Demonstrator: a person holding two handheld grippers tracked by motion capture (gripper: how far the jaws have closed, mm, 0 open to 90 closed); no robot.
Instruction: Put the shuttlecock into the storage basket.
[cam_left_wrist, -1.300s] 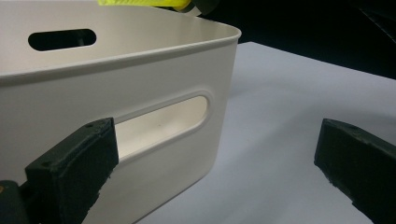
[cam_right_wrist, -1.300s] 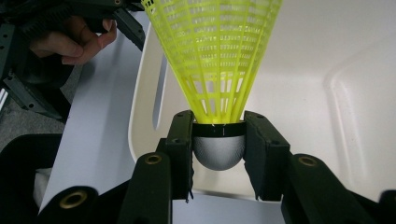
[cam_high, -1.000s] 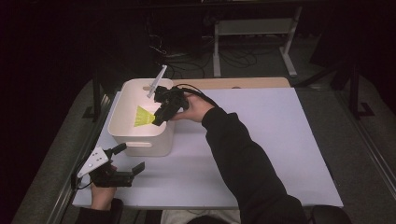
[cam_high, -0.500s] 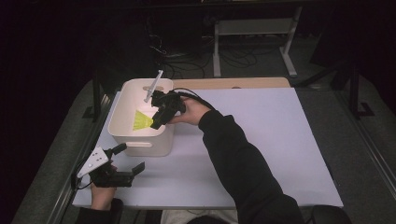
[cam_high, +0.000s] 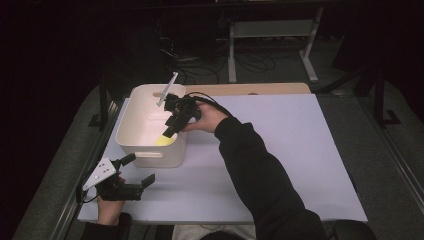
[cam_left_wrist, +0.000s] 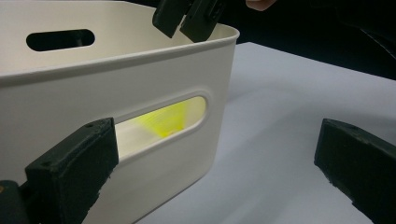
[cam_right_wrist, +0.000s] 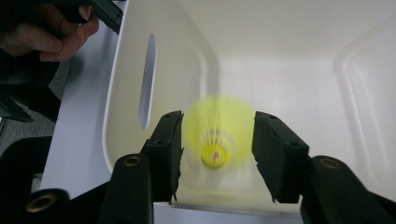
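Yellow shuttlecock blurred, loose between just-parted right gripper fingers; left gripper fingers spread.

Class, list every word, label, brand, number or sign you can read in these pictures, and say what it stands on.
None can be read: the white bin, the yellow shuttlecock, the table and both grippers carry no legible writing.

The yellow shuttlecock is motion-blurred; the bin's wall hides most of it.
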